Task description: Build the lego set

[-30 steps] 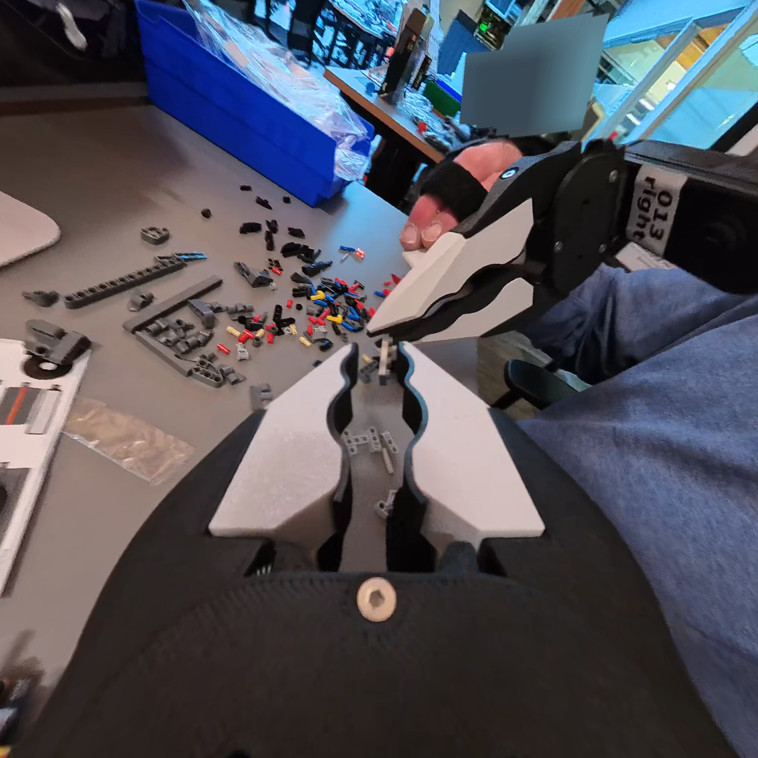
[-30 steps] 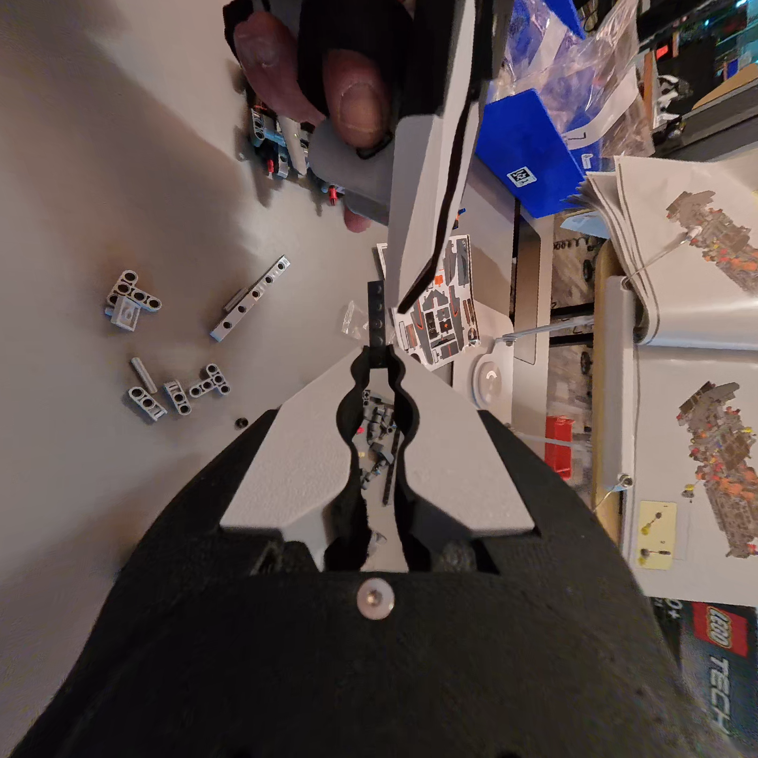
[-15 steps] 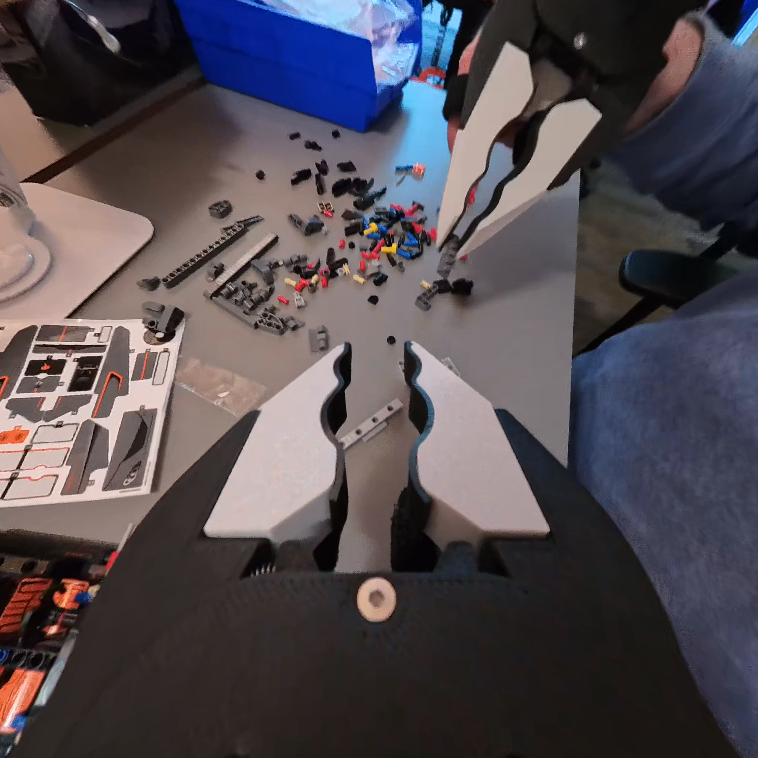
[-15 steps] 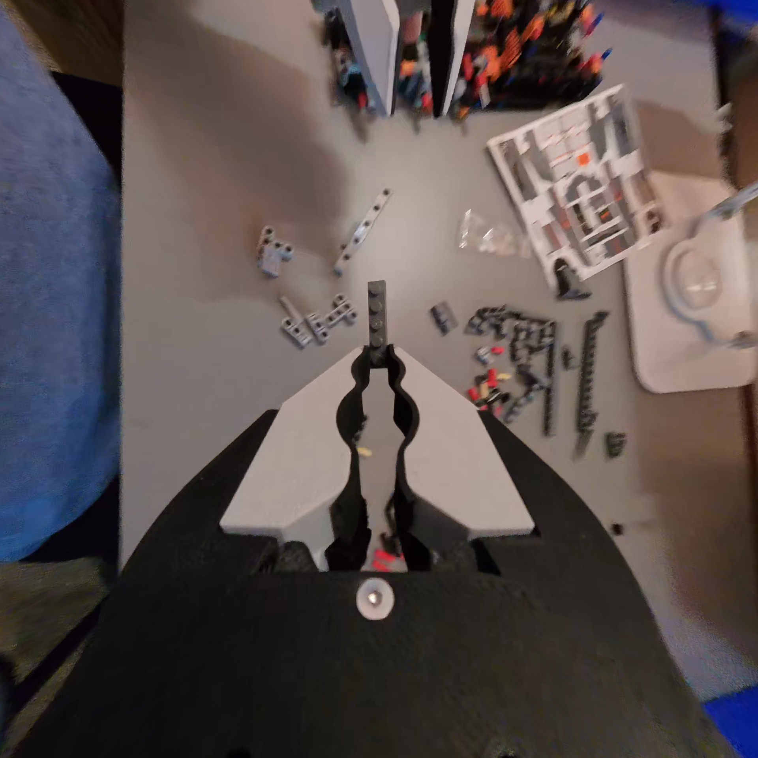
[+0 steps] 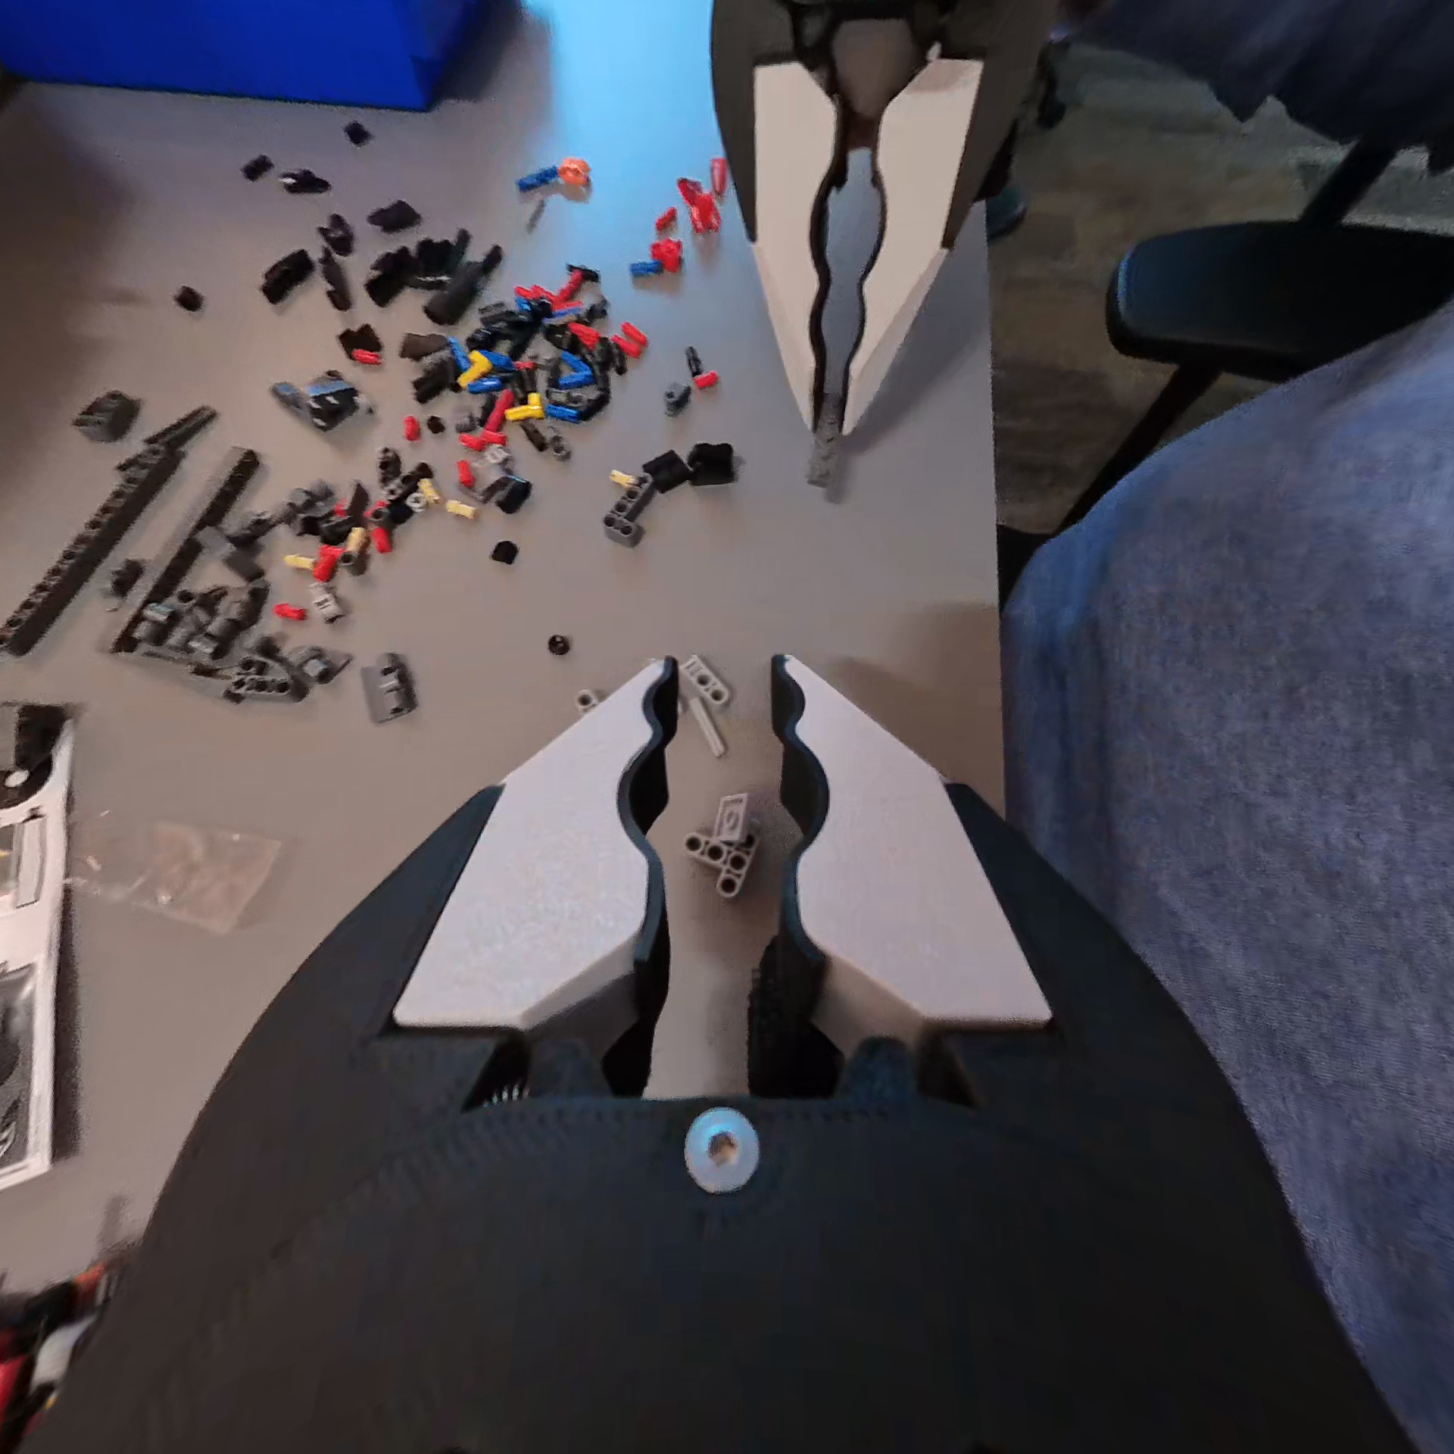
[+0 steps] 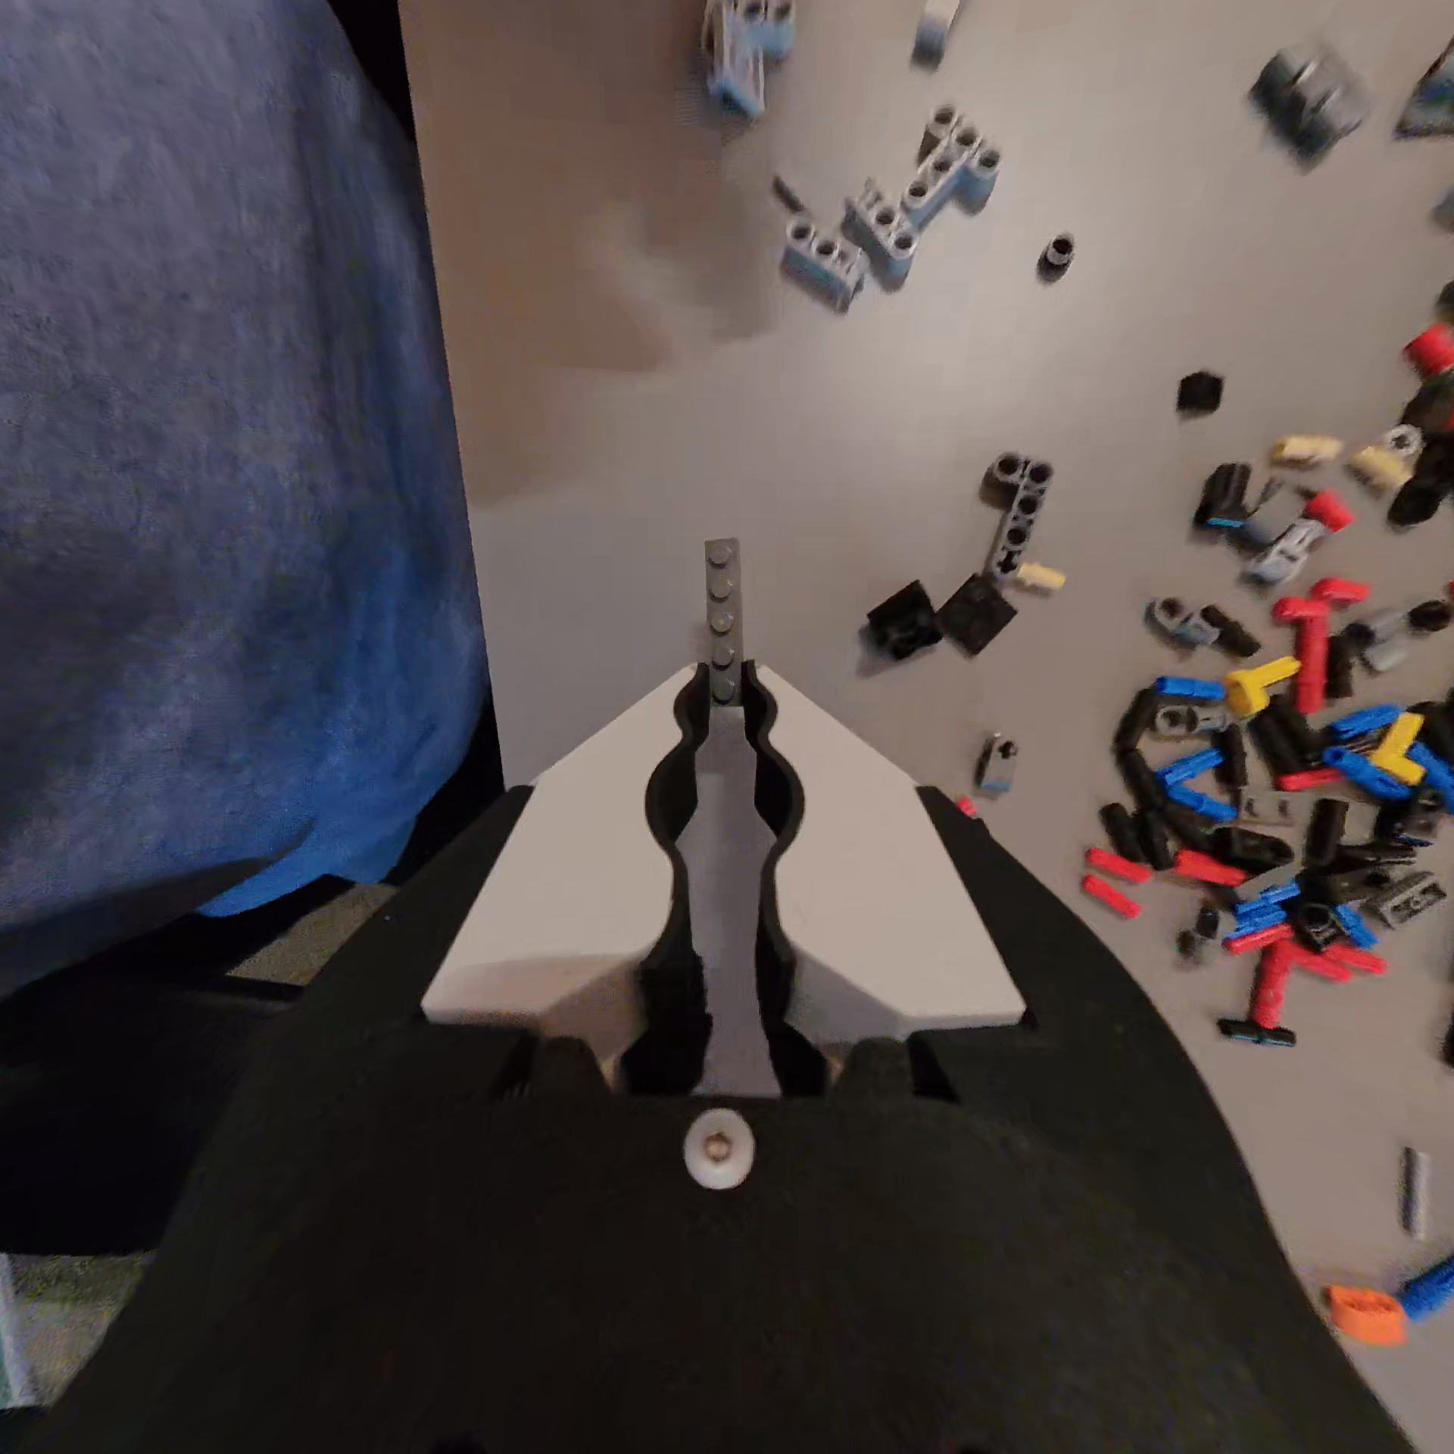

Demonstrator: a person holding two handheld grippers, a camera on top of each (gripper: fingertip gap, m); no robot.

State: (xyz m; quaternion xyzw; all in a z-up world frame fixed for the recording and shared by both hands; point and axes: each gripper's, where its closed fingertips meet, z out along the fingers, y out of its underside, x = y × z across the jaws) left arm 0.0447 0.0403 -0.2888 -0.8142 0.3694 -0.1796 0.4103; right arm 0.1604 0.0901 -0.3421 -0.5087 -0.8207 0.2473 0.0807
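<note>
My right gripper (image 6: 724,669) is shut on a dark grey studded plate (image 6: 722,606) that sticks out past its tips, just above the grey table near its edge. It also shows in the left wrist view (image 5: 828,417), pointing down with the plate (image 5: 824,464) at its tips. My left gripper (image 5: 724,669) is open and empty, low over the table. Light grey beam pieces (image 5: 722,854) and a short light grey beam (image 5: 708,680) lie between its fingers. A heap of small black, red, blue and yellow pieces (image 5: 511,378) lies on the table; it also shows in the right wrist view (image 6: 1298,787).
Long dark beams (image 5: 102,535) lie at the left. A sticker sheet (image 5: 23,905) and a clear bag (image 5: 181,869) lie at the near left. A blue bin (image 5: 236,47) stands at the back. A person's blue-clad leg (image 5: 1259,787) and a chair armrest (image 5: 1275,299) border the table's right edge (image 5: 993,472). There is about 15 cm between the tips of the two grippers.
My left gripper has moved forward and lower over the light grey pieces. My right gripper, still holding the plate, has swung down and closer to the table near its edge.
</note>
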